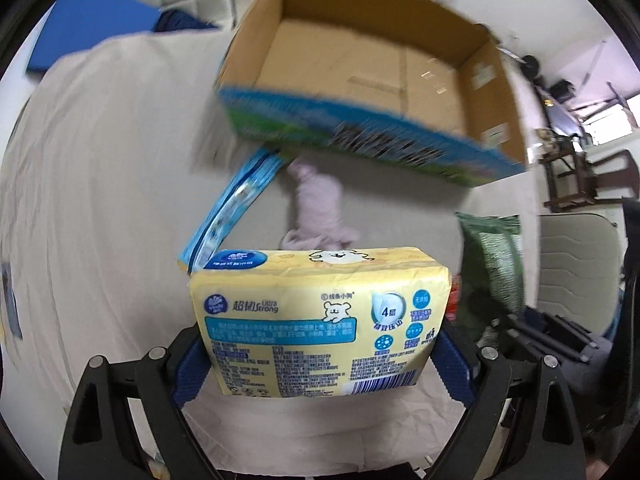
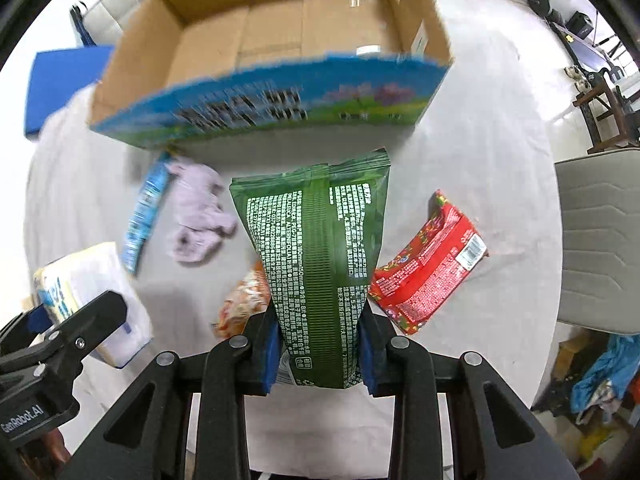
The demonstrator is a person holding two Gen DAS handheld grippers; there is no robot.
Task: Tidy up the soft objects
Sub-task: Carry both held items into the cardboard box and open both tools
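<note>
We log the left gripper (image 1: pixel 320 354) clamped on a yellow tissue pack (image 1: pixel 320 316), raised above the cloth-covered table (image 1: pixel 100 200). Right gripper (image 2: pixel 320 354) grips a green wipes pack (image 2: pixel 320 248). Open cardboard box (image 2: pixel 272 40) lies beyond; red packet (image 2: pixel 430 264) on the table.

Left tool (image 1: pixel 320 356) and right tool (image 2: pixel 318 354), each clamped on a pack.

A yellow tissue pack (image 1: pixel 320 316) is held lifted off the counter. A green wipes pack (image 2: pixel 320 256) is lifted too. A pink cloth (image 2: pixel 198 212), blue pack (image 2: pixel 144 212) and red pack (image 2: pixel 428 256) lie before an open cardboard box (image 2: pixel 272 92).
</note>
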